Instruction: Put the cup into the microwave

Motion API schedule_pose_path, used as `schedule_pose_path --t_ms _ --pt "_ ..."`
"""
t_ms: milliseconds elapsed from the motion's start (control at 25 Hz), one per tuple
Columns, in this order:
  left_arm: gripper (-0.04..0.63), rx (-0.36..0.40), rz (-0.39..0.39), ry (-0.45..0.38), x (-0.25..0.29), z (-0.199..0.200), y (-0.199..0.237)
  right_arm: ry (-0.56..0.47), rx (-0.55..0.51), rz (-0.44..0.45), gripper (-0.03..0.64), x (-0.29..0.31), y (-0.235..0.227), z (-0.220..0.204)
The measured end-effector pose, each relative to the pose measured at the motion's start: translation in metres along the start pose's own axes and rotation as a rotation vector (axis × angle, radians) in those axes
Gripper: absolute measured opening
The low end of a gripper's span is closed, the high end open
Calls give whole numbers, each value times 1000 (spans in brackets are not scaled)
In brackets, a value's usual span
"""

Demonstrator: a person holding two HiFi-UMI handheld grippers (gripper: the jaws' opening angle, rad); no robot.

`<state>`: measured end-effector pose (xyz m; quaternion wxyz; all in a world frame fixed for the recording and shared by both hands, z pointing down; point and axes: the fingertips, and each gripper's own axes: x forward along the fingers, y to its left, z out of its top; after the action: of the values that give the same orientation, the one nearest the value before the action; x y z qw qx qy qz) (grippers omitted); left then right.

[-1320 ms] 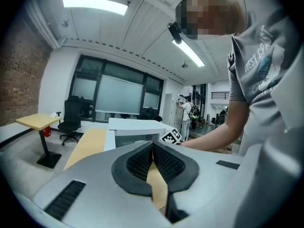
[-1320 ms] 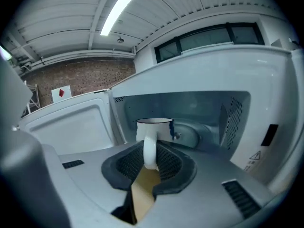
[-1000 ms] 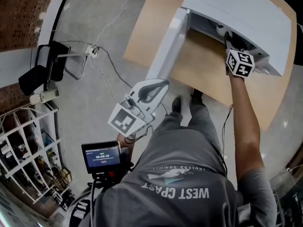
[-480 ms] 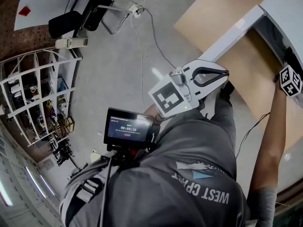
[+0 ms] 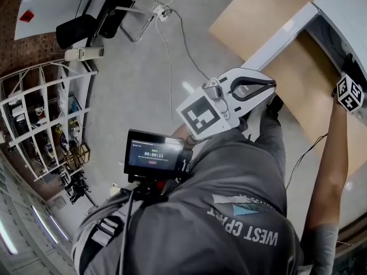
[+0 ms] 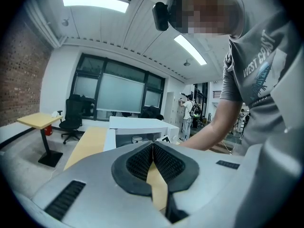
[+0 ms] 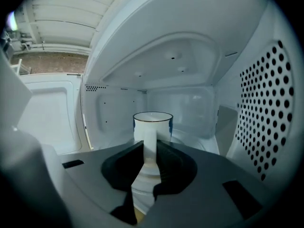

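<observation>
A white cup [image 7: 152,122] with a dark rim stands upright inside the white microwave [image 7: 175,65]. Its handle faces my right gripper [image 7: 150,148], whose pads are shut on that handle. In the head view only this gripper's marker cube [image 5: 349,93] shows at the microwave's mouth; the jaws and the cup are hidden inside. The microwave door [image 5: 281,36] hangs open to the left. My left gripper [image 5: 274,87] is held up near the person's waist, away from the microwave, shut with nothing between its pads [image 6: 153,146].
The microwave sits on a wooden table [image 5: 258,10]. The oven's right inner wall [image 7: 266,103] is perforated and close to my right gripper. A small monitor [image 5: 155,153] hangs at the person's chest. A white shelf rack [image 5: 40,113], a black chair [image 5: 92,22] and floor cables [image 5: 172,56] lie left.
The head view has swung left, pushing the microwave to the picture's right edge. My left gripper has risen. My right gripper stays at the microwave's mouth.
</observation>
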<state>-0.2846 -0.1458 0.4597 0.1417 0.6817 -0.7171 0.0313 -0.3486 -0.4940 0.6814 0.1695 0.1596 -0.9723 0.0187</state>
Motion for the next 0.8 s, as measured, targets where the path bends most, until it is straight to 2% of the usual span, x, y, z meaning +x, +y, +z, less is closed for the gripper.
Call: schedule_pose_path --t_ms 680,800 --pt "21 42 -4 -9 -17 -20 -9 78 53 39 71 11 -3 -33" --pt "21 51 -7 -18 -19 -22 -11 103 63 62 89 13 0 -38"
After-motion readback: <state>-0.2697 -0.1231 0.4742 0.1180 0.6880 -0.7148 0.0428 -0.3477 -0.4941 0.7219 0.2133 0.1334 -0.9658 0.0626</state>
